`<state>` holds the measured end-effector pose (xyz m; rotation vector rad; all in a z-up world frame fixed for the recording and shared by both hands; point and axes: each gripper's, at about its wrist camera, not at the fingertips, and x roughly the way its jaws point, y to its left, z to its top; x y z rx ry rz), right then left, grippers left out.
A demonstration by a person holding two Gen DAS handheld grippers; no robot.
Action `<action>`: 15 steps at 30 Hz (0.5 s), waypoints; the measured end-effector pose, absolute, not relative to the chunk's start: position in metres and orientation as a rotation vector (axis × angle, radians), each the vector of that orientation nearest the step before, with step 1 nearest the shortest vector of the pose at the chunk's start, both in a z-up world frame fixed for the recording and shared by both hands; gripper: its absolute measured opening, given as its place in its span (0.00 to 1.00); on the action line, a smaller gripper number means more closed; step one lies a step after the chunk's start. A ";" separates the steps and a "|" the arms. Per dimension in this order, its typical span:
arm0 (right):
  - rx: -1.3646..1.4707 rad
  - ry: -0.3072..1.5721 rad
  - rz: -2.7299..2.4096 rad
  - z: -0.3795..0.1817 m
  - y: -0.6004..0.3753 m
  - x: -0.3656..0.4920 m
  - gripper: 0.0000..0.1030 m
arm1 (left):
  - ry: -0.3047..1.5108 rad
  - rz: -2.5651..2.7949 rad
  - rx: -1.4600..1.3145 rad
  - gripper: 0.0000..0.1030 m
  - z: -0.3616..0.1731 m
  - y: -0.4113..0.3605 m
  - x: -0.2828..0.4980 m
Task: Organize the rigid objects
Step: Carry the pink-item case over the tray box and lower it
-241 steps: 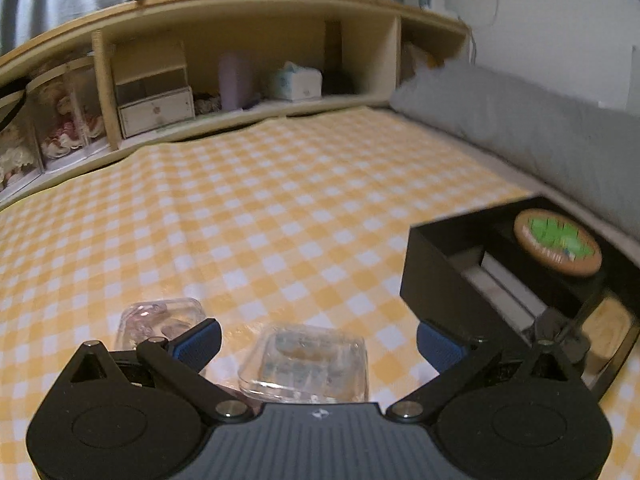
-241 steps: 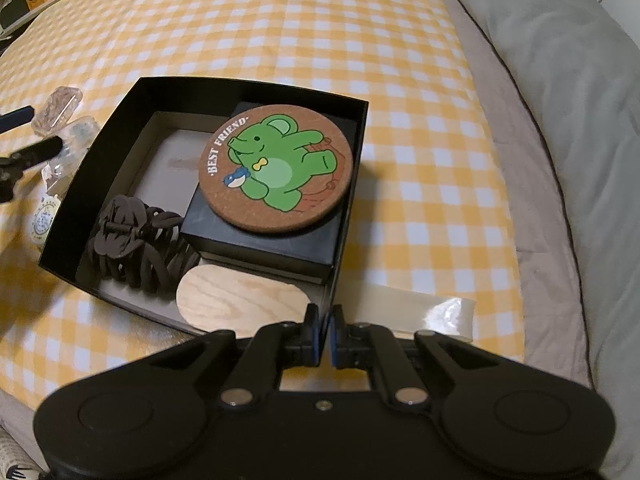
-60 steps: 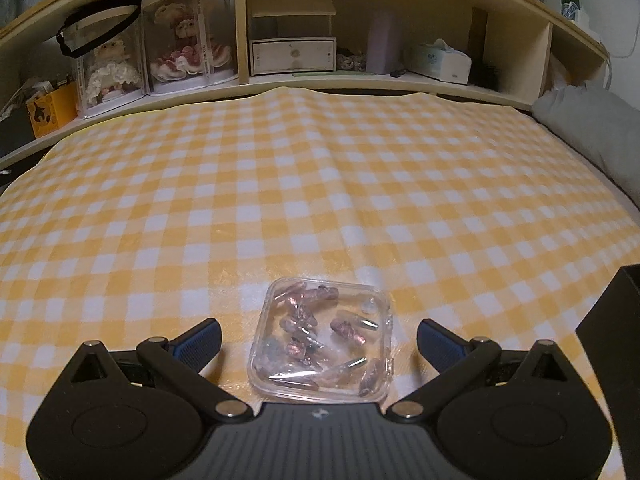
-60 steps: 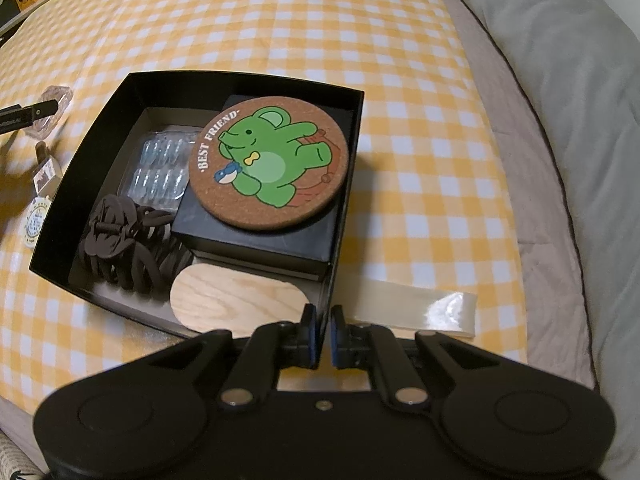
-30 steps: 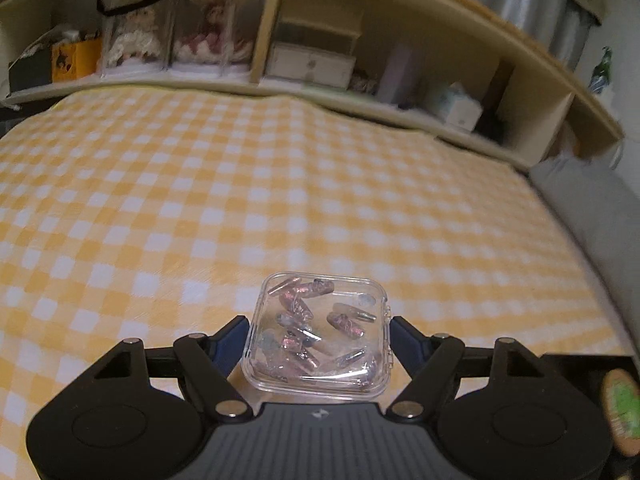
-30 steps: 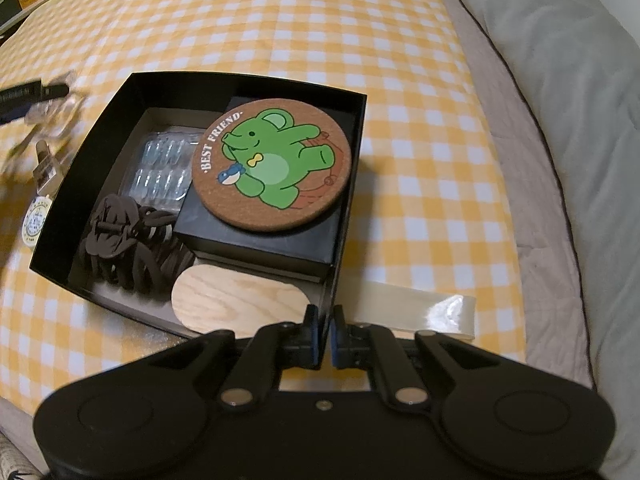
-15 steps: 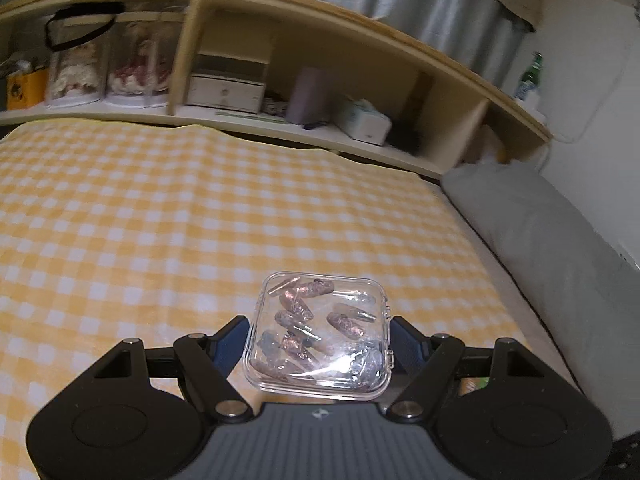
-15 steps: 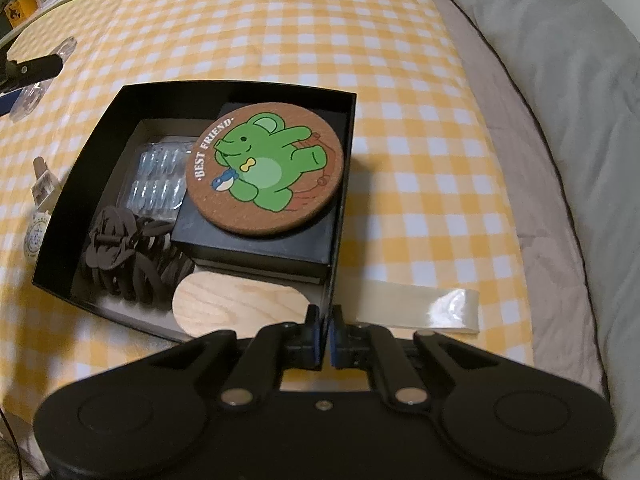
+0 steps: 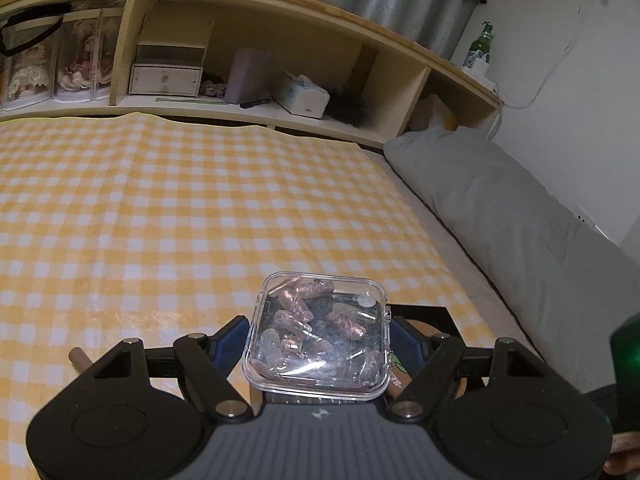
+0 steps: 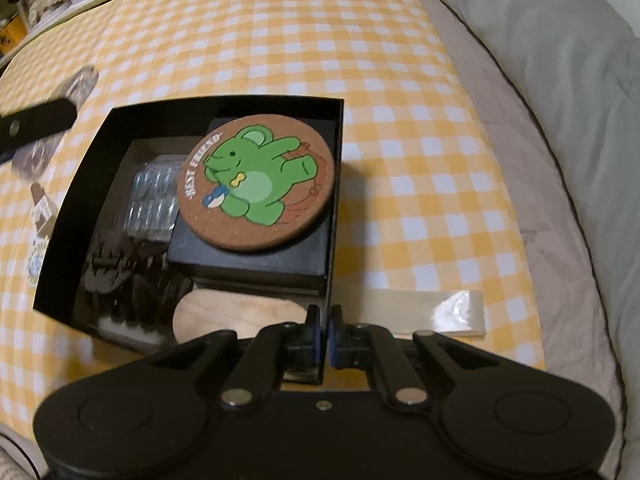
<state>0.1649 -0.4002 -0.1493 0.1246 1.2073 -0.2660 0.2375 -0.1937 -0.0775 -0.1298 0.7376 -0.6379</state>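
Note:
My left gripper (image 9: 320, 334) is shut on a clear plastic case of pink nail tips (image 9: 320, 334) and holds it in the air above the black box (image 9: 440, 314). In the right wrist view the left gripper (image 10: 38, 124) and its case (image 10: 78, 84) show at the far left, beside the box. My right gripper (image 10: 323, 330) is shut on the near wall of the black box (image 10: 334, 184). Inside lie a cork coaster with a green bear (image 10: 256, 182) on a smaller black box (image 10: 248, 258), a clear blister pack (image 10: 154, 196), a dark hair claw (image 10: 120, 276) and a wooden oval (image 10: 236, 316).
The box stands on a yellow checked cloth (image 9: 160, 208). A grey pillow (image 9: 520, 208) lies along the right. A strip of clear tape (image 10: 432, 314) lies right of the box. Small items (image 10: 40, 216) lie left of it. A wooden shelf unit (image 9: 240, 60) stands behind.
My left gripper closed on the clear case, lifted it off the cloth and swung right toward the box. The right gripper kept its hold on the box wall.

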 end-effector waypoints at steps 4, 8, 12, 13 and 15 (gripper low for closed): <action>0.127 1.227 -0.268 -0.153 -0.403 0.171 0.04 | 0.742 -0.641 -0.120 0.74 -0.081 -0.197 0.236; 0.134 1.234 -0.271 -0.155 -0.404 0.172 0.04 | 0.753 -0.641 -0.108 0.74 -0.087 -0.200 0.235; 0.132 1.236 -0.277 -0.155 -0.402 0.172 0.04 | 0.774 -0.636 -0.122 0.74 -0.095 -0.202 0.232; 0.129 1.235 -0.277 -0.156 -0.402 0.172 0.04 | 0.783 -0.632 -0.135 0.74 -0.097 -0.203 0.233; 0.125 1.232 -0.274 -0.155 -0.401 0.172 0.04 | 0.797 -0.620 -0.171 0.74 -0.101 -0.202 0.235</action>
